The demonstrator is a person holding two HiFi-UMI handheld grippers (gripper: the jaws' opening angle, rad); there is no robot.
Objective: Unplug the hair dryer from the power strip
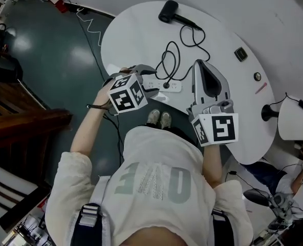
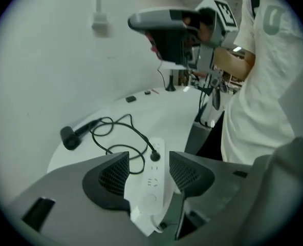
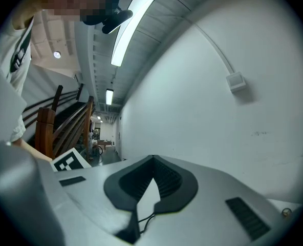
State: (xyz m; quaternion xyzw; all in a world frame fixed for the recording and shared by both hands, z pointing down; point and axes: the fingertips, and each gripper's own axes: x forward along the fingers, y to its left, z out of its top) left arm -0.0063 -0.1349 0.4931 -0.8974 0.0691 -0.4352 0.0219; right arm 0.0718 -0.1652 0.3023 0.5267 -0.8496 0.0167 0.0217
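Left gripper point(image 2: 150, 176) is straddling power strip point(image 2: 150, 193), jaws wide, not pressing; best pinning it down first. Right gripper point(image 3: 150, 181) is hovering closed, empty; needing to open for the plug point(image 2: 154, 156).

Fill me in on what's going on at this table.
A person holds a gripper in each hand over the white table. The left gripper is open, jaws either side of the power strip, with the plug of the hair dryer still in it. The right gripper is shut and empty, held level.
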